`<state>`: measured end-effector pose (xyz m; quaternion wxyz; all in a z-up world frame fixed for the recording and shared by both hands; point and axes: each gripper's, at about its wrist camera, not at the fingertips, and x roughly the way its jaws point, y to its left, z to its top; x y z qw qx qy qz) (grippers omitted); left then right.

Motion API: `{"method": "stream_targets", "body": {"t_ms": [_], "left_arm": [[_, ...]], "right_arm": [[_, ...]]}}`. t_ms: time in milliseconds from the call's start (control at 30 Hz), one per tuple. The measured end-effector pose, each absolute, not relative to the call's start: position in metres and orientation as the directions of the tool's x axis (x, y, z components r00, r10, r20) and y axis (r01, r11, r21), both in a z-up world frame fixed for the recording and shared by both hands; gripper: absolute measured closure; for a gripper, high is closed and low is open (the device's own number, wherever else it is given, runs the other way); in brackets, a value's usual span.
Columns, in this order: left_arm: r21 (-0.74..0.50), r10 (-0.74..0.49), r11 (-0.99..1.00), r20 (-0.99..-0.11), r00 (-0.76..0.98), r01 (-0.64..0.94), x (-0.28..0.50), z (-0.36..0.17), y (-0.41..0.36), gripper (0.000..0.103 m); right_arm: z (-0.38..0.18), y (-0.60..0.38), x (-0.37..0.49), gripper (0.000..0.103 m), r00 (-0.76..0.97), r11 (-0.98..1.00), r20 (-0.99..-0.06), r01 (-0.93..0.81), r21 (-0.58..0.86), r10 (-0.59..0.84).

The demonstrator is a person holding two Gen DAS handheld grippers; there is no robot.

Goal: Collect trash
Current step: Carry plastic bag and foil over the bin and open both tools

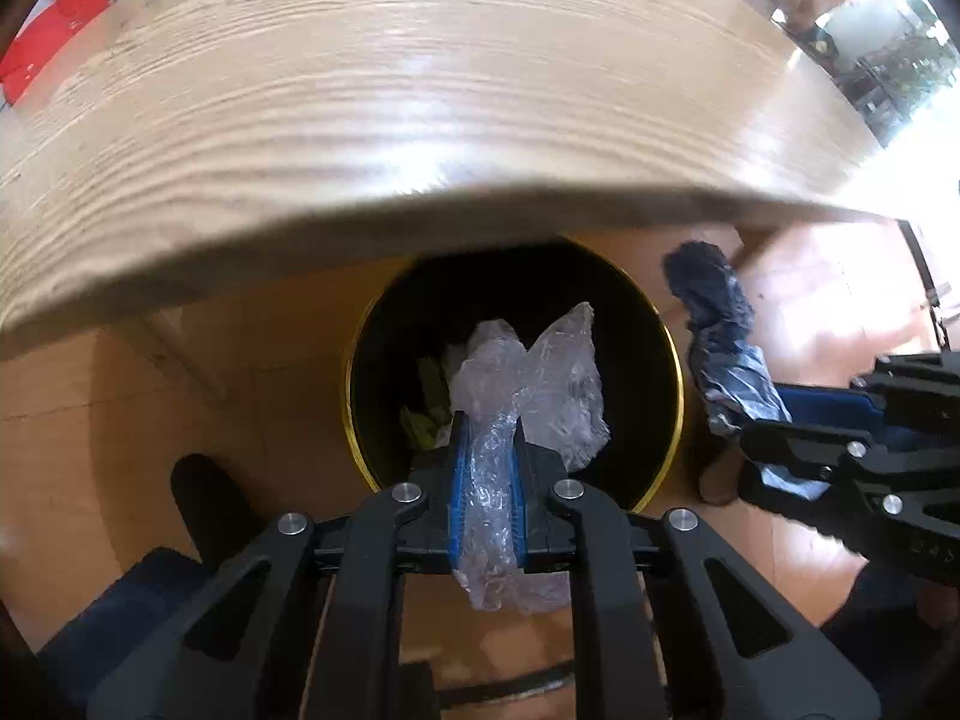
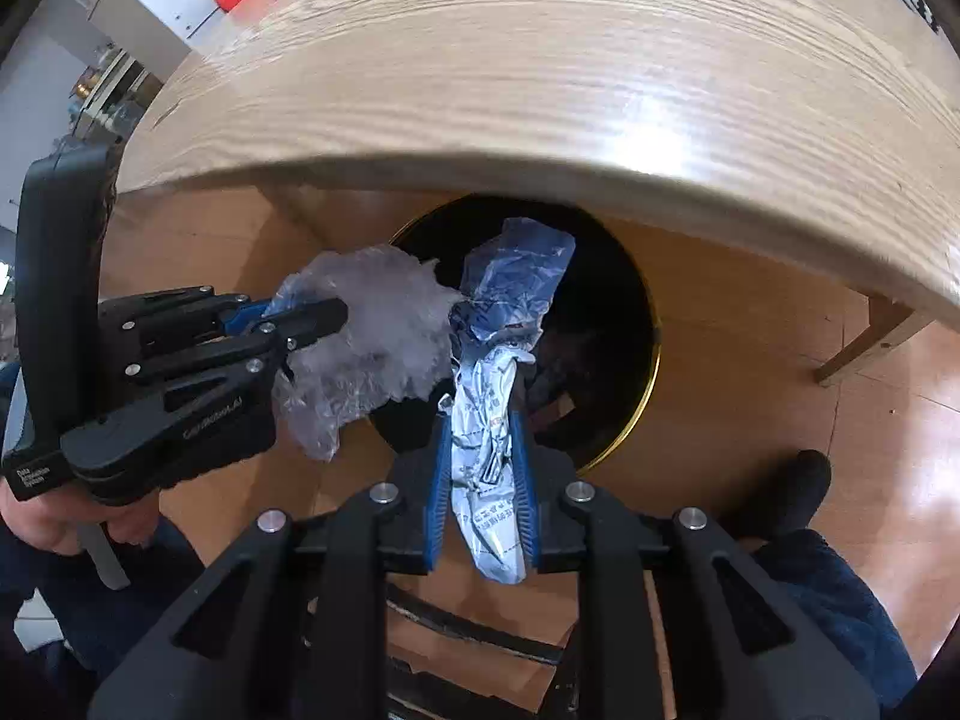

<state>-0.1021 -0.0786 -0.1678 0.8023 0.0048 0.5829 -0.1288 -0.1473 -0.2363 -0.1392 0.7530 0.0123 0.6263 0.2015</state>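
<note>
My left gripper (image 1: 487, 438) is shut on a crumpled clear plastic bag (image 1: 534, 372), held over the mouth of a black bin with a gold rim (image 1: 675, 348) that stands on the floor under the table edge. Greenish scraps (image 1: 429, 402) lie inside the bin. My right gripper (image 2: 483, 420) is shut on a crumpled blue and silver wrapper (image 2: 510, 282), also over the bin (image 2: 651, 372). In the left wrist view the right gripper (image 1: 729, 420) comes in from the right with the wrapper (image 1: 714, 312). The right wrist view shows the left gripper (image 2: 336, 315) with the clear bag (image 2: 384, 312).
A light wooden table (image 1: 420, 90) overhangs the far part of the bin. A red object (image 1: 48, 42) lies at its far left. A table leg (image 2: 870, 330) stands right of the bin. A person's dark shoes (image 1: 204, 498) (image 2: 792, 492) rest on the wooden floor beside it.
</note>
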Motion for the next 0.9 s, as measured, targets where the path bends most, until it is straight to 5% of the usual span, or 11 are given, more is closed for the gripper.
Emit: {"method": "stream_targets", "body": {"t_ms": [667,700,733,800,900], "left_arm": [[-0.145,-0.206,0.960,-0.944,0.256,0.238,-0.1034,-0.1789,-0.0801,0.091],[-0.140,-0.201,0.961,-0.946,0.253,0.240,-0.1014,-0.1755,-0.0827,0.088],[-0.136,-0.196,0.961,-0.948,0.249,0.241,-0.1007,-0.1763,-0.0827,0.083],[-0.140,-0.198,0.961,-0.949,0.244,0.238,-0.1012,-0.1781,-0.0829,0.044],[-0.131,-0.195,0.961,-0.944,0.265,0.242,-0.1036,-0.1770,-0.0844,0.030]], "right_arm": [[-0.1448,-0.2278,-0.1331,0.081,0.136,0.931,-0.946,-0.262,0.253,0.295],[-0.1453,-0.2278,-0.1331,0.074,0.134,0.932,-0.946,-0.260,0.253,0.294],[-0.1453,-0.2277,-0.1332,0.057,0.137,0.933,-0.947,-0.259,0.249,0.291],[-0.1436,-0.2280,-0.1335,0.036,0.157,0.935,-0.945,-0.263,0.238,0.285],[-0.1398,-0.2287,-0.1343,0.036,0.171,0.934,-0.942,-0.268,0.236,0.288]]}}
